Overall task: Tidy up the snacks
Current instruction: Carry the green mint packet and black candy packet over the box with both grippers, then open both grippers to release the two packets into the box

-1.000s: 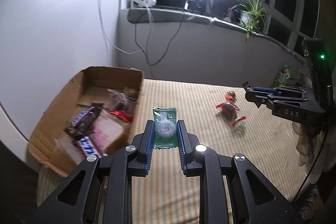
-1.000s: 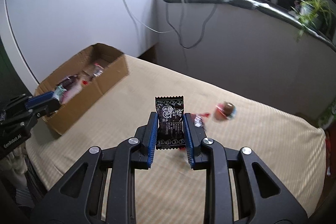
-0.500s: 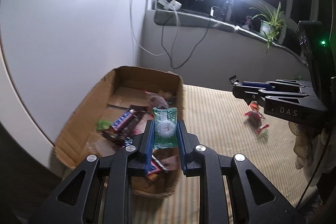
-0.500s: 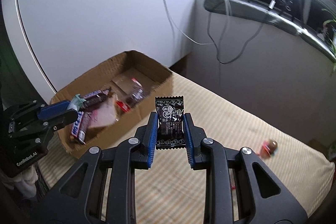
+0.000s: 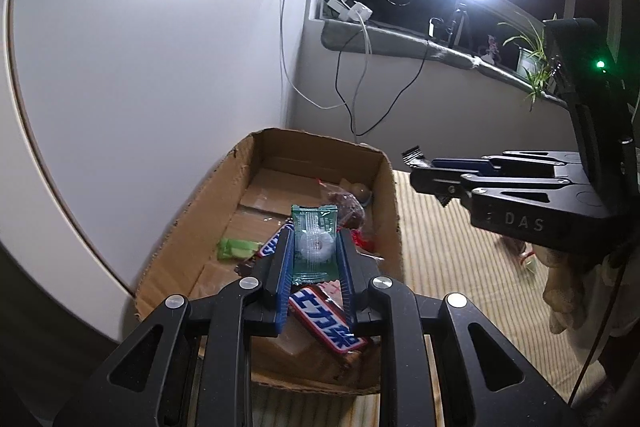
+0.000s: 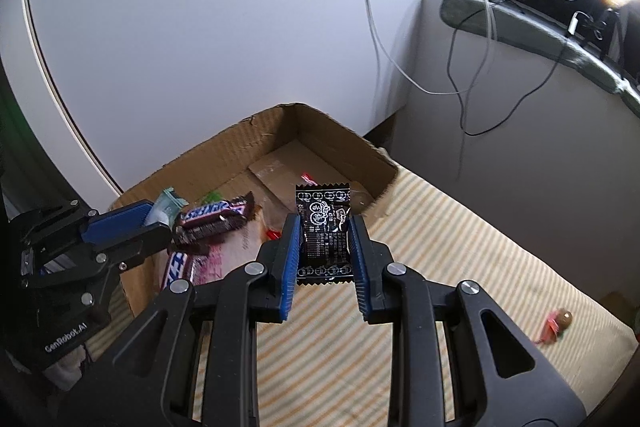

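My left gripper (image 5: 314, 251) is shut on a green clear packet with a white round sweet (image 5: 313, 247) and holds it above the open cardboard box (image 5: 390, 187). My right gripper (image 6: 324, 239) is shut on a black snack packet (image 6: 324, 231) and holds it over the box's near right wall (image 6: 376, 163). The box holds Snickers bars (image 6: 212, 217), a green sweet (image 5: 236, 247) and a dark wrapped candy (image 5: 348, 205). The left gripper also shows in the right wrist view (image 6: 120, 227), the right gripper in the left wrist view (image 5: 432, 175).
The box sits at the left end of a striped yellow mat (image 6: 460, 247), close to a white wall (image 6: 200, 27). A red-wrapped candy (image 6: 558, 321) lies on the mat at the right. Cables (image 5: 360, 75) hang from the sill behind.
Both grippers have moved left from over the mat to the box, each still holding its packet. The loose candies on the mat have dropped back to the right.
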### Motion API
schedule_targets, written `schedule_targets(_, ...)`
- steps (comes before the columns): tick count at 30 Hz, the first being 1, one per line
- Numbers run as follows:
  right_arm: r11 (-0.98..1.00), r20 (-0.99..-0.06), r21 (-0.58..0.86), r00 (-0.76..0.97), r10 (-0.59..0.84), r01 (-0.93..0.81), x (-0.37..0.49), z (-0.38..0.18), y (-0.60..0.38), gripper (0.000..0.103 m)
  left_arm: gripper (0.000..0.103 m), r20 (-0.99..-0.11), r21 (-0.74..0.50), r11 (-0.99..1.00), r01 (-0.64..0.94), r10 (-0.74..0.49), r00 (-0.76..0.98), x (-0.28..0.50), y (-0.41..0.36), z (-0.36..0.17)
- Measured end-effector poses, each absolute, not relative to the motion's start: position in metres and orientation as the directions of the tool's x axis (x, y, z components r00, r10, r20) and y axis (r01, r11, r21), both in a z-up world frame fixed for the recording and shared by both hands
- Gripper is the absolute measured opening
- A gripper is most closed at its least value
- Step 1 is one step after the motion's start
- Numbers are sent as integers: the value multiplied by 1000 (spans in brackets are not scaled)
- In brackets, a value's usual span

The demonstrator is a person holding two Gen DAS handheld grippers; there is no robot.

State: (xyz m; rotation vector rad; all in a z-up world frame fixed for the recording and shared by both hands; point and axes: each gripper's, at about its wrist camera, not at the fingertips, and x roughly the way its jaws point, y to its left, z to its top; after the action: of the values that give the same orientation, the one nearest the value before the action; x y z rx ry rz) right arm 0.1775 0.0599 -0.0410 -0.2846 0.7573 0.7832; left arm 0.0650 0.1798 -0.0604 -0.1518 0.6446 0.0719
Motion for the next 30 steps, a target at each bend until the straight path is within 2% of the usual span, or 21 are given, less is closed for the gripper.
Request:
schedule_targets(20,634,-735,61,396,551,-771,185,-61,104,25,22,-614,-116,983,-141,40,788,69,189,-66)
schedule_targets(22,631,-731,55,399,554,-774,184,-61,105,28,22,-616,-113,983,-148,47,786,69,189,-66)
schedule_targets(24,633,-729,49,406,552,-773,184,-60,105,36,26,-618,-113,982,-151,49,785,70,190,-66)
schedule_targets(25,633,-727,48,407,553,-773,183,-60,105,40,37,-618,-112,982,-153,52,784,70,190,-67)
schedule_targets(27,638,-720,43,419,553,-769,183,-58,103,57,52,-613,-105,981,-164,65,787,71,190,-67)
schedule_targets(30,652,-707,35,443,551,-757,183,-54,100,72,53,-611,-107,980,-168,68,789,69,192,-66)
